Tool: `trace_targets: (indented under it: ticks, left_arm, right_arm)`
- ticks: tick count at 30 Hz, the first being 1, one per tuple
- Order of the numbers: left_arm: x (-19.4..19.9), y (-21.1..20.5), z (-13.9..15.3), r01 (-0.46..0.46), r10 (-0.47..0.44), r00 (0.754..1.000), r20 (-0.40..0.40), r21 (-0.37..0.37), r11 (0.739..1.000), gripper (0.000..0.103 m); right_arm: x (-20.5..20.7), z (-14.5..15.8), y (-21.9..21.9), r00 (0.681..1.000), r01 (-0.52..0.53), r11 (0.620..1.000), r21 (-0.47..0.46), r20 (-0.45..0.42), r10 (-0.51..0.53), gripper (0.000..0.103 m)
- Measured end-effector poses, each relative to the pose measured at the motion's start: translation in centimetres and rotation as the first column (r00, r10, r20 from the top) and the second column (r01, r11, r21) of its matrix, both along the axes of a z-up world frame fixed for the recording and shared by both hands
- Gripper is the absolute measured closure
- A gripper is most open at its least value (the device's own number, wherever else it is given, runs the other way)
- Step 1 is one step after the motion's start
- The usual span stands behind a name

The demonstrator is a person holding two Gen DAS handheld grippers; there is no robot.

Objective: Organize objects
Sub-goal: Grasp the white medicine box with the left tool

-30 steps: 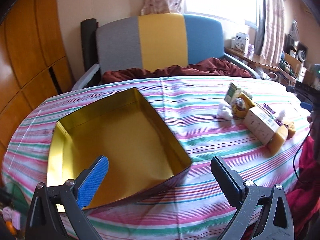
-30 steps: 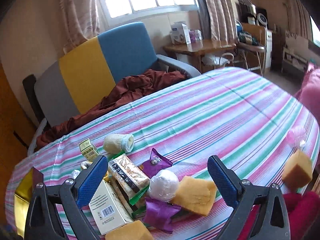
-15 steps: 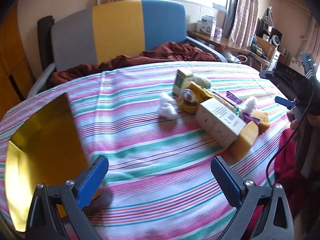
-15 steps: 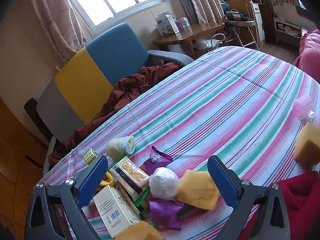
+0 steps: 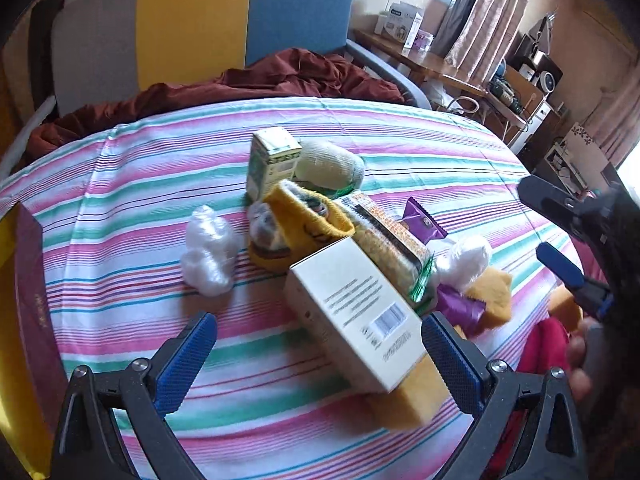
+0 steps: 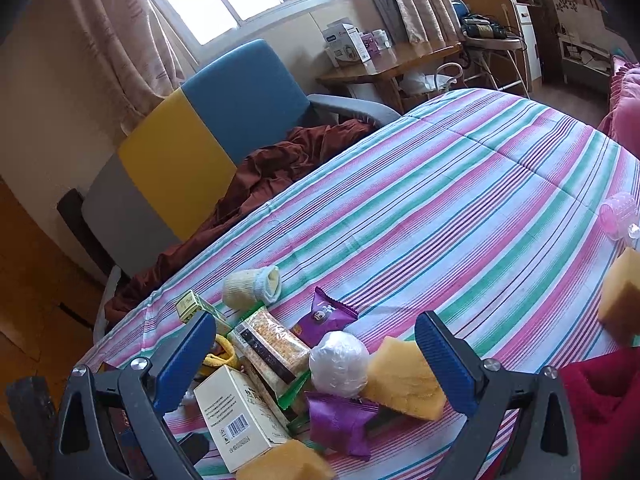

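A pile of objects lies on the striped tablecloth (image 5: 160, 184). In the left wrist view I see a white carton (image 5: 356, 316), a yellow sponge (image 5: 412, 396) under it, a snack bar pack (image 5: 384, 240), a yellow sock (image 5: 308, 216), a green box (image 5: 272, 160) and a white plastic wad (image 5: 208, 252). My left gripper (image 5: 316, 360) is open, just in front of the carton. My right gripper (image 6: 316, 356) is open above the pile, over a white ball (image 6: 340, 360), a sponge (image 6: 404, 380) and purple packets (image 6: 336, 420). It also shows at the right of the left wrist view (image 5: 560, 236).
The gold tin box's edge (image 5: 28, 320) is at the far left. A multicolour chair (image 6: 192, 152) with a brown blanket (image 5: 256, 84) stands behind the table. Another sponge (image 6: 620, 292) and a pink plastic item (image 6: 620, 216) lie at the right edge.
My left gripper has swung right, from over the gold tin to the pile of objects, and come close to the white carton. My right gripper has shifted slightly; both stay open.
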State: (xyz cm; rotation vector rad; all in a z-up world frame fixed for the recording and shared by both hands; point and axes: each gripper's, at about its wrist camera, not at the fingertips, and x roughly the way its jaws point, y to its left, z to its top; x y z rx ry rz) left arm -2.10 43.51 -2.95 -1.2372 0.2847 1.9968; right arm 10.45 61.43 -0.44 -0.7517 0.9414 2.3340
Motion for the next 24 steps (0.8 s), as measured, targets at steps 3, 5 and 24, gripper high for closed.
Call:
trace_targets:
  ticks: [3, 5, 24]
  left_arm:
    - [-0.5, 1.8, -0.8, -0.012, 0.012, 1.000, 0.011, -0.025, 1.000, 0.000]
    - [-0.9, 2.4, -1.5, -0.026, 0.027, 0.999, 0.024, -0.042, 0.999, 0.000]
    - [-0.3, -4.5, -2.1, 0.109, -0.108, 0.992, 0.064, -0.002, 0.994, 0.050]
  right_arm:
    - [0.1, -0.1, 0.2, 1.000, 0.002, 1.000, -0.021, -0.012, -0.003, 0.001]
    - [0.1, -0.1, 0.3, 1.000, 0.000, 1.000, -0.030, -0.019, 0.000, 0.001]
    - [-0.3, -0.4, -0.1, 1.000, -0.006, 1.000, -0.012, 0.023, 0.006, 0.001]
